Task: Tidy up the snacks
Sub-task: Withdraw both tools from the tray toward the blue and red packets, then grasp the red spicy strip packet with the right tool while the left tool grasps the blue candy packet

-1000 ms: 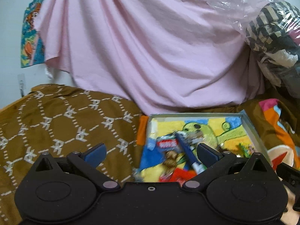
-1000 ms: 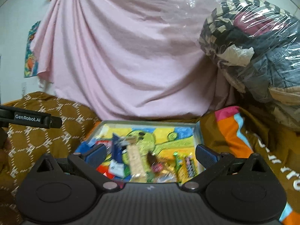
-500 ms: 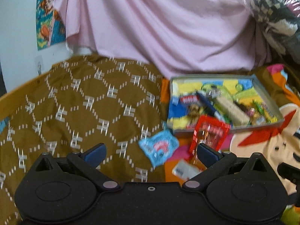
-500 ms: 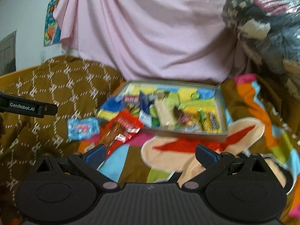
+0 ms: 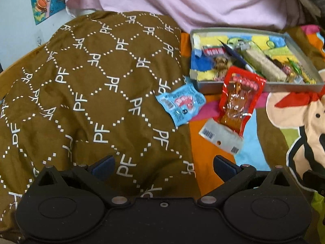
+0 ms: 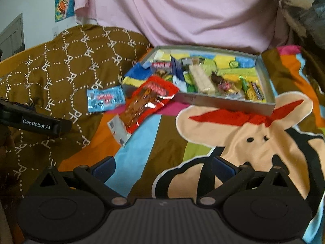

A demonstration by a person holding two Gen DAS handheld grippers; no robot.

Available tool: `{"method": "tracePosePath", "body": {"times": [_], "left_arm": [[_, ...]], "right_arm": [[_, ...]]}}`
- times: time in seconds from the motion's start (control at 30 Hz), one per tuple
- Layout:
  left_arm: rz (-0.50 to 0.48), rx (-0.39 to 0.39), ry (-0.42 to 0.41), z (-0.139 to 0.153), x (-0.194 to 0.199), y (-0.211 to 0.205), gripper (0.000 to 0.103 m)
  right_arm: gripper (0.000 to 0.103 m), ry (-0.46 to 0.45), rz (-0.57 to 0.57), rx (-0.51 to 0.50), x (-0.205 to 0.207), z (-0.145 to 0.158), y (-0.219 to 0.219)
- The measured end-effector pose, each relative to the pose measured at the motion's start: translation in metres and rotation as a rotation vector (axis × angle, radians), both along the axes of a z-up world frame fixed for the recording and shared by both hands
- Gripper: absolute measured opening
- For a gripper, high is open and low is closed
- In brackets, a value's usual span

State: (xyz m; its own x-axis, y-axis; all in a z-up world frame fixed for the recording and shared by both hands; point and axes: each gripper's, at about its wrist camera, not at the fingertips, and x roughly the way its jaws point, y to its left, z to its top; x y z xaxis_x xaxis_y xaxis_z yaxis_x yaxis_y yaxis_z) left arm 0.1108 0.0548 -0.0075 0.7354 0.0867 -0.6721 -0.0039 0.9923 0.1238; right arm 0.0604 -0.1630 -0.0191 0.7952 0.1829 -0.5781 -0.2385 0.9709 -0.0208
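Bed under brown patterned blanket (image 5: 81, 85) and cartoon quilt (image 6: 243, 142); grey tray (image 5: 294, 86) already mostly filled with snacks; red packet (image 5: 239, 101) leaning on tray's front wall, blue packet (image 5: 180, 103) just beside, both left to tidy; left gripper (image 5: 162, 165) and right gripper (image 6: 162, 165) wide, empty

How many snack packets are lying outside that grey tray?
2. A small blue packet lies on the brown blanket, left of the tray. A long red packet leans against the tray's front wall. Others may be hidden.
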Motion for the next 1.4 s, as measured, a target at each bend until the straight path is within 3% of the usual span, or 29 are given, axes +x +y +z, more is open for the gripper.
{"method": "tracePosePath", "body": {"times": [0.2,0.6,0.8,1.23,1.4], "left_arm": [[-0.008,0.031,0.028,-0.008,0.006,-0.002,0.102],[0.032,0.000,0.074,-0.015,0.028,0.006,0.102],[0.018,0.015,0.002,-0.009,0.043,0.008,0.102],[-0.113,0.046,-0.142,-0.007,0.086,0.010,0.102],[-0.138,0.033,-0.162,-0.005,0.095,0.018,0.102]], "right_arm": [[0.103,0.049,0.003,0.009,0.009,-0.011,0.003],[0.103,0.104,-0.004,0.025,0.023,-0.026,0.008],[0.103,0.105,0.010,0.022,0.033,-0.027,0.013],[0.103,0.073,0.020,0.014,0.066,-0.023,0.027],[0.103,0.060,0.020,0.013,0.080,-0.023,0.032]]}}
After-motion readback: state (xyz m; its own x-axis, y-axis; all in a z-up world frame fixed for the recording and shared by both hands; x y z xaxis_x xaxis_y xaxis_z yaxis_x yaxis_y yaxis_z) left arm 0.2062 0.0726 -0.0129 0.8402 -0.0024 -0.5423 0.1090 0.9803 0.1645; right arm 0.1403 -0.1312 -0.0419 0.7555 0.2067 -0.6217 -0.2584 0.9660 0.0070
